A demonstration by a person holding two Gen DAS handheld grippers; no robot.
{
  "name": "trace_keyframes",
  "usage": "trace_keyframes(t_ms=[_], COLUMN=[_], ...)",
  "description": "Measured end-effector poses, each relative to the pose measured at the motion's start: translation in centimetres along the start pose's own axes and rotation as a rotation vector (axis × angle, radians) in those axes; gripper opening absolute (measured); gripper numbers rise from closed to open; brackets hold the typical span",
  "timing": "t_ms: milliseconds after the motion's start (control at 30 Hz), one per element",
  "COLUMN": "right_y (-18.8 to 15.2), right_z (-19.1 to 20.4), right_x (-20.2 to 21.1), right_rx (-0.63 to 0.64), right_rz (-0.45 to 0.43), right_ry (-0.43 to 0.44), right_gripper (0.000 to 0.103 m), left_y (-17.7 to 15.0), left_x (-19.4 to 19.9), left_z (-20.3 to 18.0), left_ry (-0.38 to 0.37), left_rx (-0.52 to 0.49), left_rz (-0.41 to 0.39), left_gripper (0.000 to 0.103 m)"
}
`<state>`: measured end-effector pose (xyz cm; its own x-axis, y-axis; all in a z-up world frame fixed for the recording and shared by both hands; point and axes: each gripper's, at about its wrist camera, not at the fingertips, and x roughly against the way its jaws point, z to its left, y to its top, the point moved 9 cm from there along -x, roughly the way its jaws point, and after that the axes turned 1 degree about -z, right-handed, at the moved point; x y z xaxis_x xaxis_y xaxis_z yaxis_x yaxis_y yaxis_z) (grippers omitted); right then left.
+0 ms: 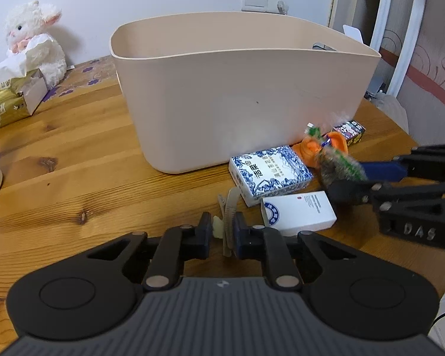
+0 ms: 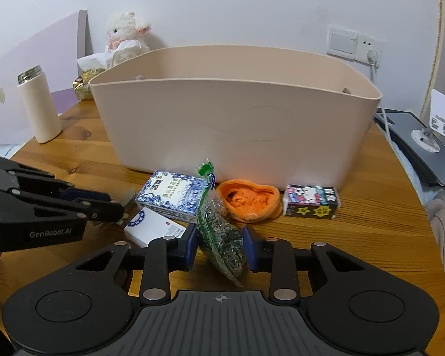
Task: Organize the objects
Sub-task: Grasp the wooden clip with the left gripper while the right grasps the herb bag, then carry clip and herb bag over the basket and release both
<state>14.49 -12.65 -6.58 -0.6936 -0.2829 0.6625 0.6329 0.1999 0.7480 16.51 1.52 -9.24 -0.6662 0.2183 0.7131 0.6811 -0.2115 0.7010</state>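
A tall beige bin [image 1: 240, 95] [image 2: 234, 124] stands on the round wooden table. Before it lie a blue-patterned box [image 1: 270, 175] [image 2: 175, 198], a white box [image 1: 299, 212] [image 2: 151, 228], an orange soft pouch [image 2: 249, 200] [image 1: 311, 149] and a dark cartoon-print box [image 2: 311, 201] [image 1: 348, 132]. My left gripper [image 1: 224, 231] [image 2: 115, 204] is shut on a pale hair clip [image 1: 230, 222], held upright just above the table. My right gripper [image 2: 221, 246] [image 1: 341, 178] is shut on a clear bag of greenish dried bits [image 2: 221, 237] [image 1: 338, 167], lifted in front of the boxes.
A white plush lamb [image 1: 34, 38] [image 2: 126, 34] and a gold tissue pack [image 1: 10, 101] sit at the table's far left. A cream flask [image 2: 40, 108] stands left of the bin. A wall socket [image 2: 354, 43] is behind; a phone stand [image 2: 436, 124] lies off the right edge.
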Motion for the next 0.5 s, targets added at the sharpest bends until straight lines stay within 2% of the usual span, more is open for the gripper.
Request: trace_keyframes(t_ms=[300, 500], right_y=[0.8, 2.1], right_z=[-1.2, -2.0], right_x=[2.7, 5.0], right_rx=[-0.013, -0.017], right_rz=[-0.059, -0.124], right_ry=[-0.029, -0.045], right_gripper=[0.029, 0.029], left_y=[-0.4, 0.6], left_x=[1.2, 3.7], left_z=[-0.3, -0.3], left_ry=[-0.004, -0.001], left_rx=[0.001, 0.008], left_rz=[-0.014, -0.076], left_gripper=[0.017, 0.017])
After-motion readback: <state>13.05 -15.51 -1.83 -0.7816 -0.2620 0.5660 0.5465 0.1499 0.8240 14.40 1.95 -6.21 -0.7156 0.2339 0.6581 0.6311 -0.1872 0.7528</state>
